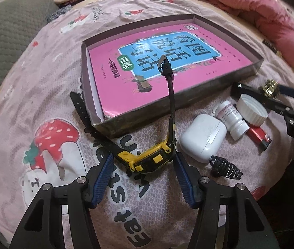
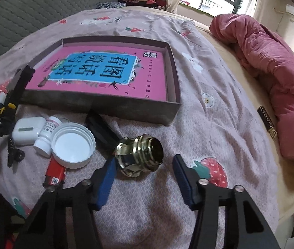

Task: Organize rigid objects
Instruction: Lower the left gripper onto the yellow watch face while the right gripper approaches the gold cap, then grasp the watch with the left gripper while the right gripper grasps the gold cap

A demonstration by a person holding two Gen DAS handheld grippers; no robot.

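**Two grippers at the watch and the brass fitting beside the box**

Left wrist view: the left gripper (image 1: 143,173) straddles the case of a yellow-and-black wristwatch (image 1: 147,160) lying on the pink strawberry-print bedsheet (image 1: 43,108). Its blue pads stand partly apart, close on either side of the watch case; whether they press on it I cannot tell. One black strap rises over the near wall of the shallow grey cardboard box (image 1: 198,97), which holds a pink-and-blue book (image 1: 167,62). To the right lie a white earbud case (image 1: 203,137), a white pill bottle (image 1: 232,120), a white ribbed lid (image 1: 251,110), a red lighter (image 1: 259,136) and a black hair claw (image 1: 225,167).

Right wrist view: the right gripper (image 2: 143,174) brackets a shiny brass threaded fitting (image 2: 139,155) lying on the sheet just before the box. The left pad touches it; the right pad stands clear, the jaws half-wide.
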